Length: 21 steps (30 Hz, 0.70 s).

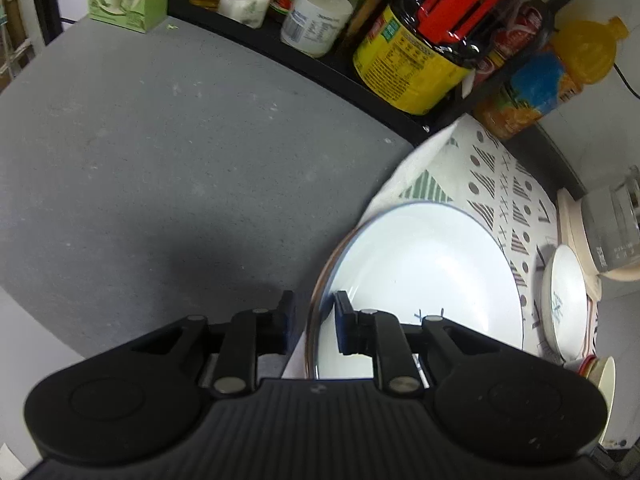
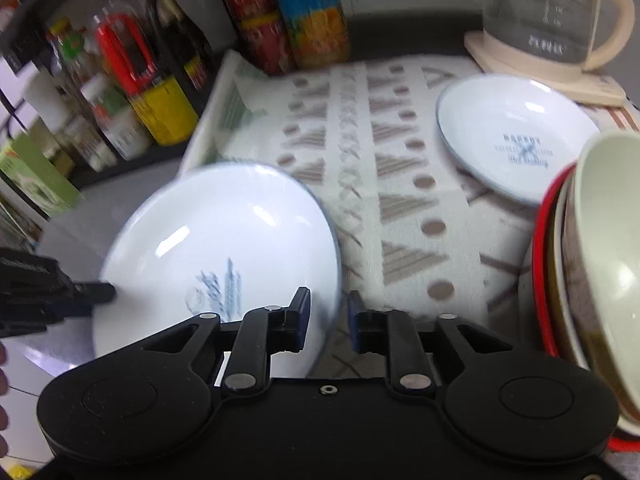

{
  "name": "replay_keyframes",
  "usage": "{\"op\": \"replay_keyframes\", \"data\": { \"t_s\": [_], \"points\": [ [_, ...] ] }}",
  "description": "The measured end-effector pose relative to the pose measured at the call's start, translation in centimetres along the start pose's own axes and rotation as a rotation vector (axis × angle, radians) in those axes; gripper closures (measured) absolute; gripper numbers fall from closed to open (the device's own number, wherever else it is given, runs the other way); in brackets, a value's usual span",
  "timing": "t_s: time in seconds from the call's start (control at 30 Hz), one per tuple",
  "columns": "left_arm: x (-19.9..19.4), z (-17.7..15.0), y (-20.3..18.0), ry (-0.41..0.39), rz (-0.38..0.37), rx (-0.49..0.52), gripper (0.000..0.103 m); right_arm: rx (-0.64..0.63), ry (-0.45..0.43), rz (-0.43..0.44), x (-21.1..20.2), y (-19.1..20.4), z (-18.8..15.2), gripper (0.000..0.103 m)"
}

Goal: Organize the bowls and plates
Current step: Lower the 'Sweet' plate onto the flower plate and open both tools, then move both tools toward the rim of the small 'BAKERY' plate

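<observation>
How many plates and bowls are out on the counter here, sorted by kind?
Large white plates: 1, the large plate at the mat's edge.
Small white plates: 1, the small plate near the kettle.
Bowls: at least 2, in the bowl stack at the right, one with a red rim; more may be hidden.
Total: at least 4.

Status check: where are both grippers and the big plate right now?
Left gripper straddling the big white plate rim at its left edge. Right gripper at the right rim, pads off it. Small plate and stacked bowls alongside.
</observation>
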<state>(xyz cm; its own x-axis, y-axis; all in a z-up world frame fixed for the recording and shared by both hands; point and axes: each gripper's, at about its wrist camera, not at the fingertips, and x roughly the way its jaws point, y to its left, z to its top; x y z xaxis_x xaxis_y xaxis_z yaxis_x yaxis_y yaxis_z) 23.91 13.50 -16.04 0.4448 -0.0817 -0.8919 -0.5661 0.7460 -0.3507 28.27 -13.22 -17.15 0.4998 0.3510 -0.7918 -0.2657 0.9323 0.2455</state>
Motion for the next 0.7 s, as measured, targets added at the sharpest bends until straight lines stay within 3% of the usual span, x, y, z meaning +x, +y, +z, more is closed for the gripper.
{"op": "replay_keyframes", "data": {
  "t_s": [0.2,0.27,0.4,0.47,0.7],
  "points": [
    [-0.5,0.8,-1.6,0.030,0.002,0.052,0.076,0.009,-0.031,0.027,-1.4,0.2,1.3,0.067],
    [-0.8,1.1,-2.2,0.037,0.004,0.069,0.064,0.016,-0.038,0.030,-1.8,0.3,1.6,0.053],
    [-1.4,1.7,-3.5,0.037,-0.017,0.113,0.047,0.020,-0.060,0.033,-2.8,0.6,2.5,0.049],
    [-1.4,2.0,-4.3,0.042,-0.023,0.143,0.042,0.021,-0.077,0.024,-3.4,0.6,2.9,0.038],
    [-0.8,2.9,-6.6,0.068,-0.064,0.242,0.038,0.101,-0.107,-0.032,-4.4,-0.2,3.9,0.027]
  ]
}}
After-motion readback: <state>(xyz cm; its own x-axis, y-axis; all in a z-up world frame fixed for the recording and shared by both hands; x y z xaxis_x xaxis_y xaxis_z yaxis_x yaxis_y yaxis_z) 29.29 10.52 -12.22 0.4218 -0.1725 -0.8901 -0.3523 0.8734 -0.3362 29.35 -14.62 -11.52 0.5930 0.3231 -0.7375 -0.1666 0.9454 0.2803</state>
